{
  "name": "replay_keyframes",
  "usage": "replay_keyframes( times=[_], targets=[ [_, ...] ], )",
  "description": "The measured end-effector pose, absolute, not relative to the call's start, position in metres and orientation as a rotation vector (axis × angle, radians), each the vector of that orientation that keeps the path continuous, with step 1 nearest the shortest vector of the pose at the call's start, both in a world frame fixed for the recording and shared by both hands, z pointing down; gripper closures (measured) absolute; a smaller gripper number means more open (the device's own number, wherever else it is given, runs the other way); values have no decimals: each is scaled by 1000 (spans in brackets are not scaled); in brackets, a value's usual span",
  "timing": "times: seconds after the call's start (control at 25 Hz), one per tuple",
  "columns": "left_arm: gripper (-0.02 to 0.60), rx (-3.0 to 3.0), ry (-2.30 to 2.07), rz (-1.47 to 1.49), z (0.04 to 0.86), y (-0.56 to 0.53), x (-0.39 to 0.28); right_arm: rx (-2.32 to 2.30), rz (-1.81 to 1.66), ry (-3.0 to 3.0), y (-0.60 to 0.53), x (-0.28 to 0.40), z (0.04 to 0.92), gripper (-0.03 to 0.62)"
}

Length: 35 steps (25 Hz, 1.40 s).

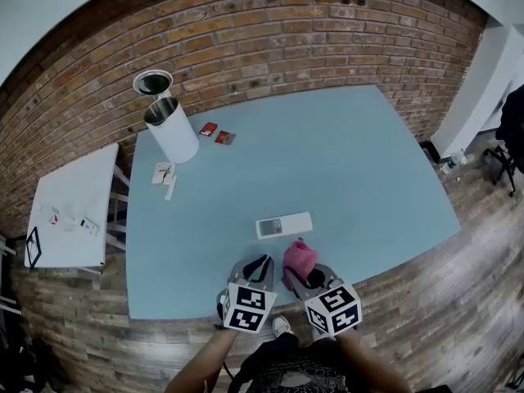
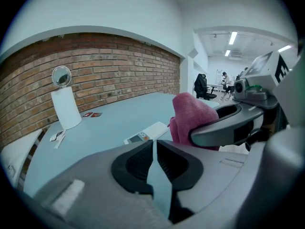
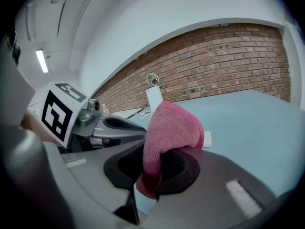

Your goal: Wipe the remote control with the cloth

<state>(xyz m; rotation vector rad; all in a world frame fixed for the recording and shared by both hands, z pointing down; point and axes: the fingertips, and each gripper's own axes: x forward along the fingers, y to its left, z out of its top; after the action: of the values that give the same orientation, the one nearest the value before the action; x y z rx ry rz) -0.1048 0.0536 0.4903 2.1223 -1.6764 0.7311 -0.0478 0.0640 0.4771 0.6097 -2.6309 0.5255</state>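
The right gripper [image 1: 306,273] clamped the pink cloth [image 1: 300,255], the left gripper [image 1: 256,267] sat closed and empty, and the white remote control [image 1: 283,224] lay just ahead on the blue table [image 1: 352,162], probably best wiped lengthwise under light pressure.

The table [image 1: 352,162] lies bare across the centre and right. The remote control [image 1: 284,225] sits lower centre; a white bin [image 1: 173,131] and cards [image 1: 217,133] stand upper left.
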Motion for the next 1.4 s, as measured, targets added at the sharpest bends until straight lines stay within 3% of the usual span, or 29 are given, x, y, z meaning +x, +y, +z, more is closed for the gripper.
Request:
replay_keyframes(
  times=[0.16,0.6,0.72,0.88,0.92,0.96,1.4],
  targets=[
    [498,2188,-1578,873,501,35,-121,592,522,-2631,54,-58,477,531],
    [381,2294,-1325,1088,531,-8,-134,585,565,-2626,11,-58,486,531],
    [309,2322,-1233,1228,545,-13,-135,558,577,-2632,-1,-63,488,531],
    [305,2345,-1112,1299,560,-24,-136,520,580,-2642,-19,-68,489,531],
    [288,2354,-1071,1295,563,-26,-133,516,586,-2642,-23,-67,491,531],
    [216,2361,-1023,1290,566,-27,-130,513,593,-2640,-27,-66,492,531],
    [212,2281,-727,1329,587,-30,-124,410,661,-2652,-55,-74,498,531]
  ],
)
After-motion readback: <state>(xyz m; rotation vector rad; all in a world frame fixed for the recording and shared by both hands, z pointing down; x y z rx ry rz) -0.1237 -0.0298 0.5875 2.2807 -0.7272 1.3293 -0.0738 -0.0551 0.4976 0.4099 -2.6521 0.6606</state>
